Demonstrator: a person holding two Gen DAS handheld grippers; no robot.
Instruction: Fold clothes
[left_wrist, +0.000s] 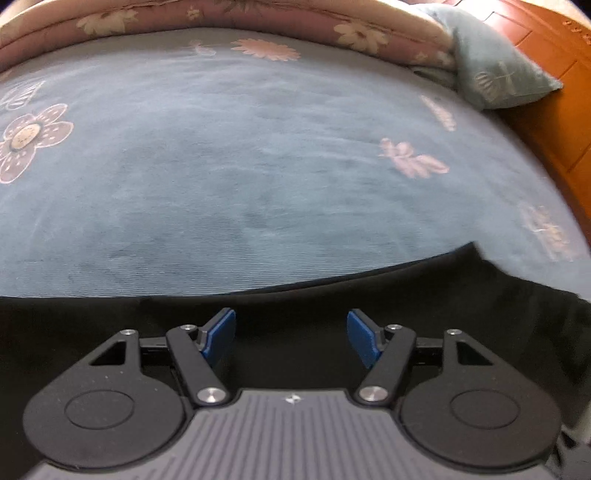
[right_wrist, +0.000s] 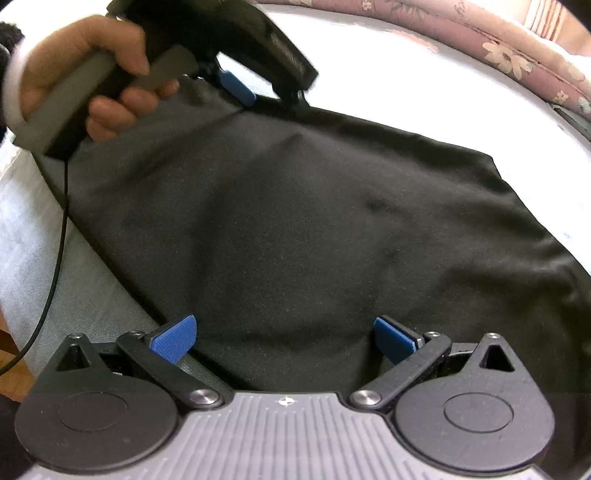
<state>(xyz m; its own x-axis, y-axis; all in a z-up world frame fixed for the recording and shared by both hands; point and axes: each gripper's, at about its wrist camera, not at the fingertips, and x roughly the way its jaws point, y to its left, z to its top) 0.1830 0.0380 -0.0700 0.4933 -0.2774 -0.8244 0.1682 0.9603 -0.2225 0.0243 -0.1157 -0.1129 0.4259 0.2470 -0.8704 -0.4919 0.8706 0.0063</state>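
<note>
Black garment (right_wrist: 295, 229): spread flat on the bed (left_wrist: 258, 155), reaching its near edge, ready for folding. Left gripper (left_wrist: 291, 338) and right gripper (right_wrist: 284, 339): jaws open, empty, poised over opposite hems (likely to pinch both together).

The things are being carried by a bed (left_wrist: 229, 155) that is being covered by a blue-grey sheet (left_wrist: 155, 206) printed with pale pink flowers. A black garment (right_wrist: 295, 229) is being supported directly on this sheet, spread nearly flat with a few shallow creases, its straight edge being seen across the lower part of the left wrist view. Along the far side, a mauve floral quilt (left_wrist: 110, 22) is lying bunched on the bed, and a pale blue-green pillow (left_wrist: 495, 74) is resting just beside it, near the orange wooden bed frame (left_wrist: 546, 122).
</note>
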